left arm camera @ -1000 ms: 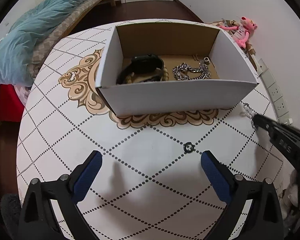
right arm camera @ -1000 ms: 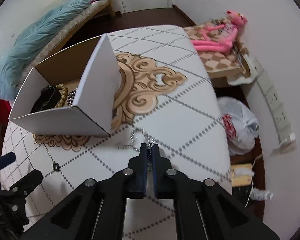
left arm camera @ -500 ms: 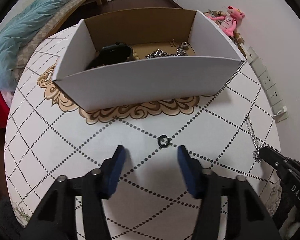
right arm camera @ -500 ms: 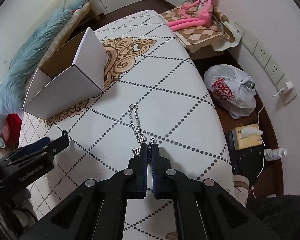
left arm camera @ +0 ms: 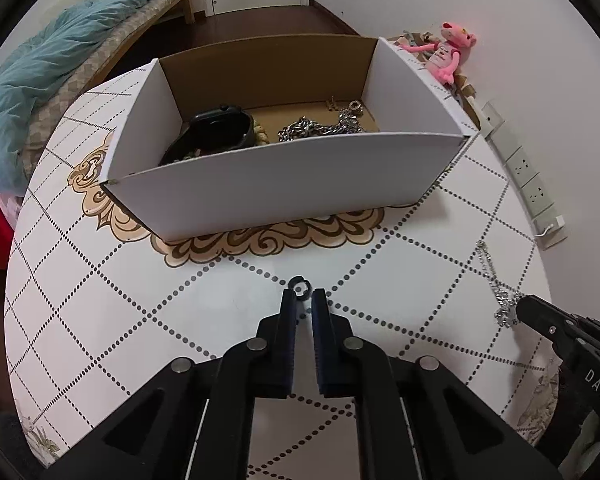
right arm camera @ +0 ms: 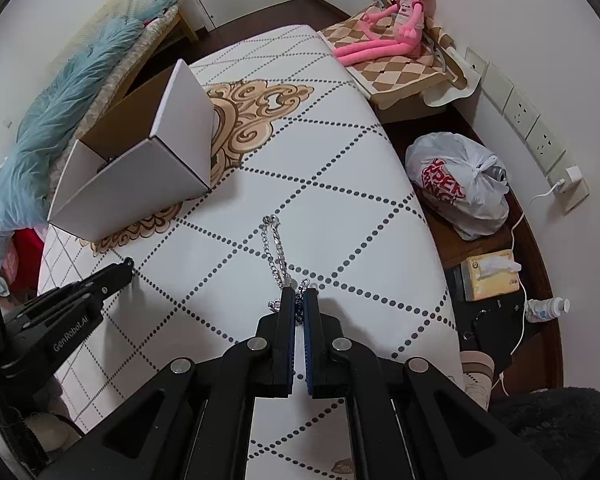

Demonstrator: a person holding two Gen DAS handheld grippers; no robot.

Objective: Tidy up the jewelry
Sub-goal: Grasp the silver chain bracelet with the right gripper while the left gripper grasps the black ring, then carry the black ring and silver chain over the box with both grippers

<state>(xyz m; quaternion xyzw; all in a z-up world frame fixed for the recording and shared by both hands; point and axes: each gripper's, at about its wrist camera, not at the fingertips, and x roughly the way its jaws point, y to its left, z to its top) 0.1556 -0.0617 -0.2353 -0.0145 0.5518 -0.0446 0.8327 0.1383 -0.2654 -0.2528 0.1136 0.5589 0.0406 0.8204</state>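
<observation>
A small black ring (left arm camera: 300, 285) lies on the white patterned table (left arm camera: 100, 300), just in front of the white cardboard box (left arm camera: 284, 176). My left gripper (left arm camera: 303, 294) is shut on the ring, which sits pinched at the fingertips. Inside the box are a black watch (left arm camera: 216, 128), some beads (left arm camera: 261, 134) and a silver chain (left arm camera: 320, 126). Another silver chain (right arm camera: 276, 246) stretches across the table near its right edge. My right gripper (right arm camera: 299, 295) is shut on the near end of that chain. From the left wrist view the right gripper (left arm camera: 520, 307) shows at the far right.
The table edge curves close to the right of the chain. Below it are a plastic bag (right arm camera: 456, 184), a tissue box (right arm camera: 490, 276) and a bottle (right arm camera: 548, 307). A pink plush toy (right arm camera: 388, 40) sits at the back right and a bed with a blue blanket (left arm camera: 40, 76) at the left.
My left gripper's jaws went from wide open to shut around the black ring. My right gripper dragged the chain away from the box toward the table's right edge, then held still.
</observation>
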